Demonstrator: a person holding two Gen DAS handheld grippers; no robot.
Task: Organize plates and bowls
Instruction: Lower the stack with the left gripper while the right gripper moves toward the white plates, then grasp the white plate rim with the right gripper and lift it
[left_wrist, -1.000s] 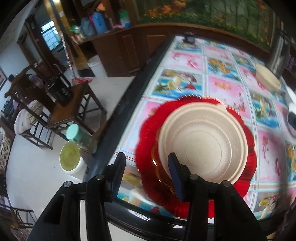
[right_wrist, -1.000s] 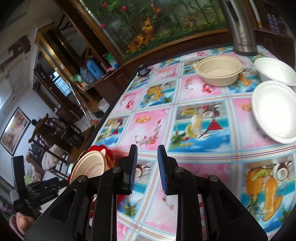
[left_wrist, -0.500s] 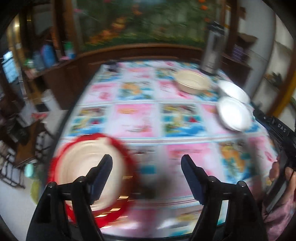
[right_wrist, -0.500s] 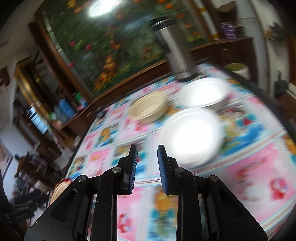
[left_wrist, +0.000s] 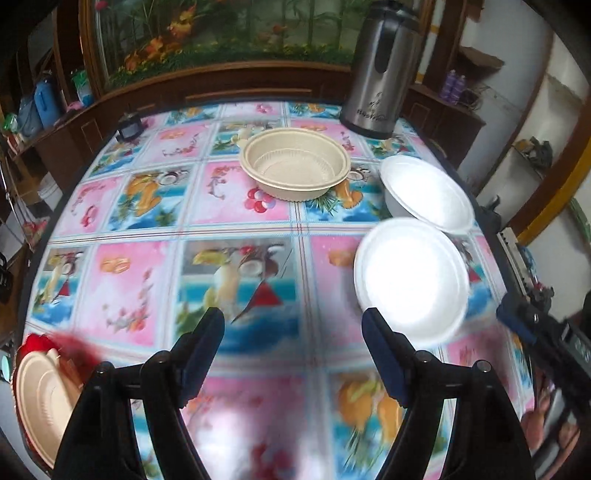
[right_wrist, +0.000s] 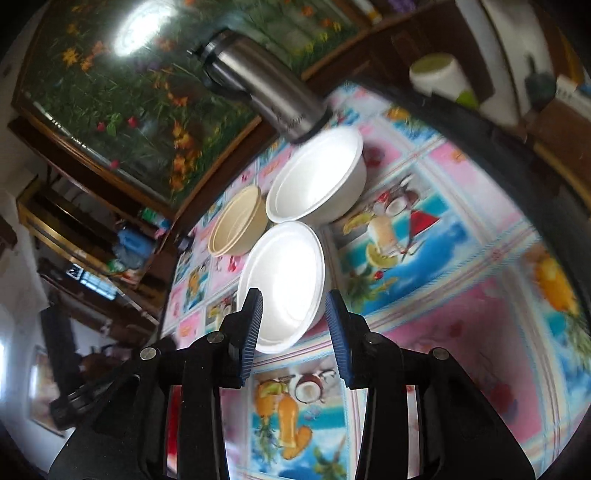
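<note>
A white plate (left_wrist: 410, 277) (right_wrist: 282, 284) lies on the patterned table at the right. A white bowl (left_wrist: 426, 192) (right_wrist: 317, 181) stands just behind it, and a beige bowl (left_wrist: 295, 168) (right_wrist: 238, 223) further back. A beige plate (left_wrist: 40, 395) rests on a red plate (left_wrist: 74, 350) at the near left corner. My left gripper (left_wrist: 293, 332) is wide open and empty above the table's middle. My right gripper (right_wrist: 293, 310) is open and empty, its jaws on either side of the white plate's near edge, above it. It shows in the left wrist view (left_wrist: 517, 321).
A steel thermos (left_wrist: 380, 66) (right_wrist: 266, 92) stands at the table's far right corner. A small dark object (left_wrist: 129, 127) sits at the far left edge. The table's dark rim (right_wrist: 480, 122) runs close on the right. A wooden cabinet lines the back.
My left gripper has let go of the stacked plates, opened wide and swung right to face the table's middle. My right gripper has opened and moved over to the white plate.
</note>
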